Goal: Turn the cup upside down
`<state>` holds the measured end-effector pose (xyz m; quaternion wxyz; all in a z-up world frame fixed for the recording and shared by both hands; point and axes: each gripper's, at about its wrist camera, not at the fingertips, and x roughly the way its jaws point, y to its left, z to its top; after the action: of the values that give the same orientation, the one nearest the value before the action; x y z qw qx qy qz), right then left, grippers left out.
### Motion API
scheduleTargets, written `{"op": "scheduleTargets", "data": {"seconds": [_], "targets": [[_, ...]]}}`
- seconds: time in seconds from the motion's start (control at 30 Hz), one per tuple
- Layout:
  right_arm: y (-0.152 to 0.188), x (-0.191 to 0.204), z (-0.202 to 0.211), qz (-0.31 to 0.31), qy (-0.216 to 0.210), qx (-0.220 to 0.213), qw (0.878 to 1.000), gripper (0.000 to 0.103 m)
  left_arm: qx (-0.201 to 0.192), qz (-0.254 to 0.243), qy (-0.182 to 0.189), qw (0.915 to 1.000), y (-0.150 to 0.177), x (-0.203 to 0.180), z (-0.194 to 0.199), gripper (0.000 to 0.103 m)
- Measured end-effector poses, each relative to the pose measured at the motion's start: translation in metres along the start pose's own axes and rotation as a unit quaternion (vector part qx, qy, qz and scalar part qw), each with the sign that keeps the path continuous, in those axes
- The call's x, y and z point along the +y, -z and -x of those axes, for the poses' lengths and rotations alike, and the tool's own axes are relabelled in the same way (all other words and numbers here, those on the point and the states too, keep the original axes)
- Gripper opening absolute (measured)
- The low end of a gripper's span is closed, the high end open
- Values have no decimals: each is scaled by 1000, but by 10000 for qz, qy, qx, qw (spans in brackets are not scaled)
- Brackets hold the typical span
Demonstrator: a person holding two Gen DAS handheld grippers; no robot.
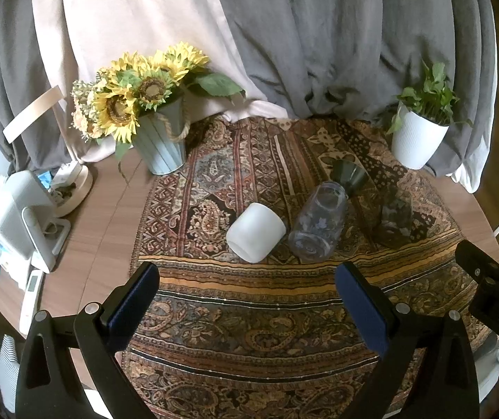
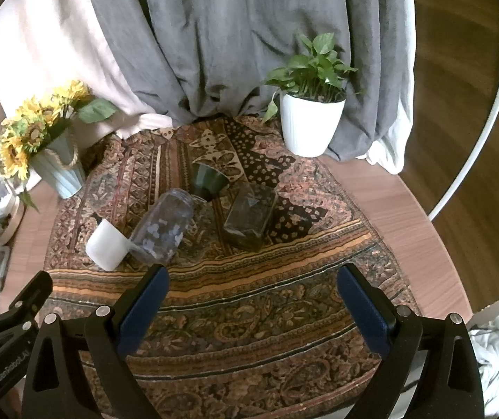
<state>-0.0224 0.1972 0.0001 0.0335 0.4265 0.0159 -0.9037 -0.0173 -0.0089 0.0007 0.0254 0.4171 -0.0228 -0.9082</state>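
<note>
Both wide apart, gripping nothing: left gripper [image 1: 247, 291] & right gripper [image 2: 253, 295] jaws, over patterned cloth [image 2: 235, 300] on bench [image 2: 417, 216]. White cup [image 1: 255, 232] on its side, touching clear jar [image 1: 319, 221]; grey curtain [image 2: 235, 35] behind.

Both wrist views look steeply down, side by side, sharing the patterned cloth [image 1: 249, 296]
</note>
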Motion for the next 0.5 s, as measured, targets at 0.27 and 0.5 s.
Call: {"op": "scheduleTargets", "data": {"seconds": [0.27, 0.5], "targets": [[-5, -1, -19, -66, -35, 66, 10000, 97, 99, -42, -33, 9999, -9, -6, -17, 103], [-19, 0, -58, -202, -77, 137, 9997, 97, 299, -61, -122, 9995, -21, -13, -51, 103]]}}
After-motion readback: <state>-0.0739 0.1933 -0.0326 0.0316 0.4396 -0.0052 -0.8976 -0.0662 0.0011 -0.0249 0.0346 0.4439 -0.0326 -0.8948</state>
